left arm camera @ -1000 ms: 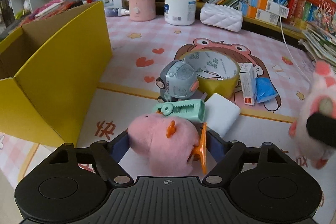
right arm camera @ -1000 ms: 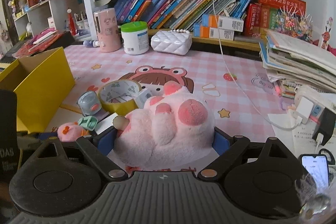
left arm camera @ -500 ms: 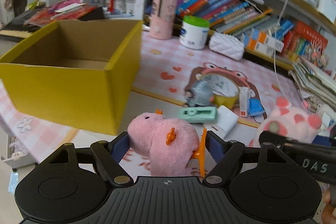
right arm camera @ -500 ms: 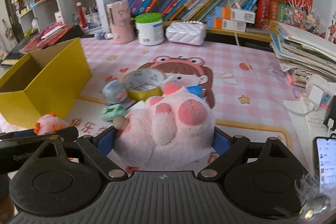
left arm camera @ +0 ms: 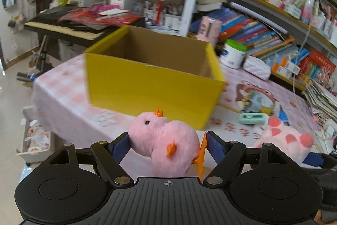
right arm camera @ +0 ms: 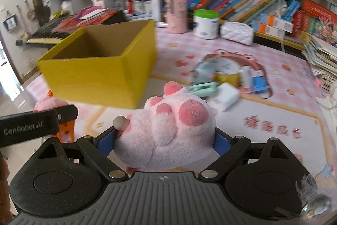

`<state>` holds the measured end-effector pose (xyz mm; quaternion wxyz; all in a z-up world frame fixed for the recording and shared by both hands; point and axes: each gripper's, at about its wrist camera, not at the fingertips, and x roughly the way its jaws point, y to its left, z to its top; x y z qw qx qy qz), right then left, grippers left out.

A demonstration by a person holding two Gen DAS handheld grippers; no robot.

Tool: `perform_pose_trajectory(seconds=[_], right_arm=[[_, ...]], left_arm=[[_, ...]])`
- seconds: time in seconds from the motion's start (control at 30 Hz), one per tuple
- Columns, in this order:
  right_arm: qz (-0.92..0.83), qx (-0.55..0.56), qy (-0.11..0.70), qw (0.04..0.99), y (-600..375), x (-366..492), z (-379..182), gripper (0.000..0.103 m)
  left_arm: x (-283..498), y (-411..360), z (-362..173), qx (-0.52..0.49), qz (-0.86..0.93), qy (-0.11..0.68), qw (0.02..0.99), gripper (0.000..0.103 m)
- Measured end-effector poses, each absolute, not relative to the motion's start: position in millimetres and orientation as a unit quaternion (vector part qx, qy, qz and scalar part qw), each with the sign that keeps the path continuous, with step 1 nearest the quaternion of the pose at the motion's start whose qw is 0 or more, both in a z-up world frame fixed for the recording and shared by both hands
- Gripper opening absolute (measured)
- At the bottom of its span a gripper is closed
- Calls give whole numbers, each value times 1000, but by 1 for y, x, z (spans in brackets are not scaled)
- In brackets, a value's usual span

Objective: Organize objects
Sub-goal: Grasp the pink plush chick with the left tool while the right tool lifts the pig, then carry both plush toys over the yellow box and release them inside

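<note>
My left gripper is shut on a pink plush chick with orange beak and feet, held in the air in front of the open yellow cardboard box. My right gripper is shut on a pink plush paw, held to the right of the box. The paw also shows in the left wrist view, and the chick in the right wrist view. The box looks empty inside.
On the pink checked table lie a yellow tape roll, a grey toy, a green clip, a white block and small boxes. Bookshelves stand behind; a keyboard is at far left.
Both grippers have risen and swung left with their plush toys, from over the pile of objects to in front of the yellow box. Both stay shut.
</note>
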<state>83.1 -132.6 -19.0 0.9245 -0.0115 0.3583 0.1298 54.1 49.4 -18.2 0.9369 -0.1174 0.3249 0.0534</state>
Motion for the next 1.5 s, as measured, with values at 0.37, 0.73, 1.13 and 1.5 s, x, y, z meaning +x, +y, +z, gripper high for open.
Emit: perform_pose_trajectory(seconds=[0.37,0.73,1.13,1.5], right_arm=[[141,4,367,919,-53,29,-28,91],[153,8,370,916,-9,6,-24,91],[150,-1,356,922,6,8,-15,91],[134,-6,292,947,4,34,4,91]], left_arm=[[-1,126,-17,-114,68,320,938,77],[-24,164,-8,-114,63,297,946,77],[-25,176,-3,-112,52,281,952,77],[4,174,13,-108,39,252,961,77]])
